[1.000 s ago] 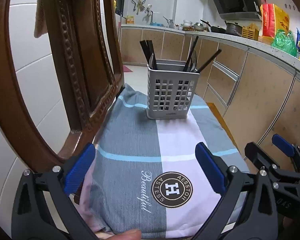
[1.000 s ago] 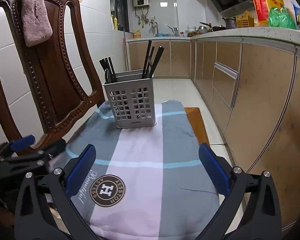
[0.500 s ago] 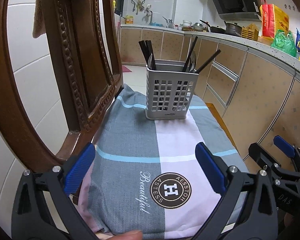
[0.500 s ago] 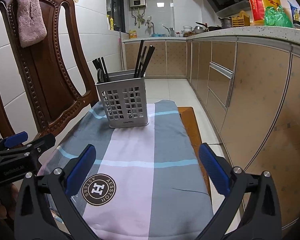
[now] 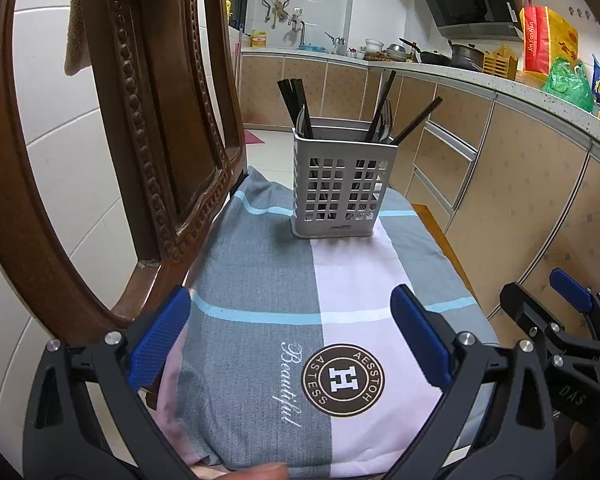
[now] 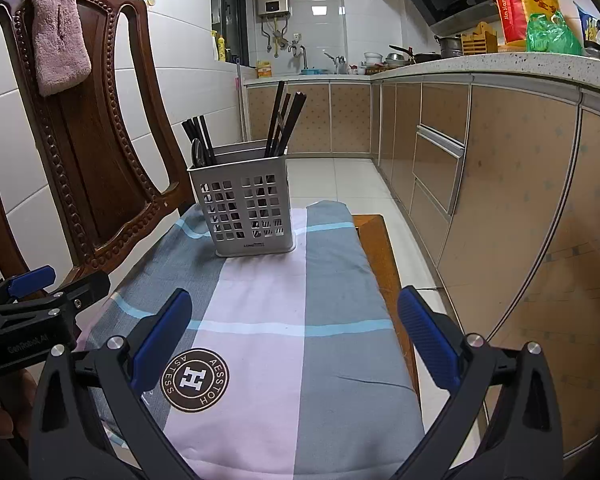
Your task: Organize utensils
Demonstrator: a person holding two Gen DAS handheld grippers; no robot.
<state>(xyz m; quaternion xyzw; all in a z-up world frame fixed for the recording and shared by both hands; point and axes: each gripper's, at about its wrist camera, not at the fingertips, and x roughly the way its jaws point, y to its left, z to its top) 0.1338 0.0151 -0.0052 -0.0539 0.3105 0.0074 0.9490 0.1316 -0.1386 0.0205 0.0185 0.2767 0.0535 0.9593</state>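
Observation:
A grey slotted utensil caddy (image 5: 342,184) (image 6: 246,210) stands upright at the far end of a checked cloth (image 5: 268,280) (image 6: 340,280) spread over a chair seat. Black chopsticks (image 5: 296,106) (image 6: 282,120) and a spoon (image 6: 198,152) stick out of it in two compartments. My left gripper (image 5: 290,340) hovers open over the near end of the cloth, empty. My right gripper (image 6: 296,336) is open too, with nothing between its fingers. Each gripper shows at the edge of the other's view: the right gripper (image 5: 556,312) and the left gripper (image 6: 52,280).
A carved wooden chair back (image 5: 148,120) (image 6: 88,152) with a pink towel (image 6: 58,28) rises on the left. Kitchen cabinets (image 6: 500,184) and a counter with bags (image 5: 548,44) run along the right. A bare wooden seat edge (image 6: 384,248) shows beside the cloth.
Both grippers have drawn back a little from the caddy and the right view has shifted rightward; both stay open and empty. The caddy has not moved.

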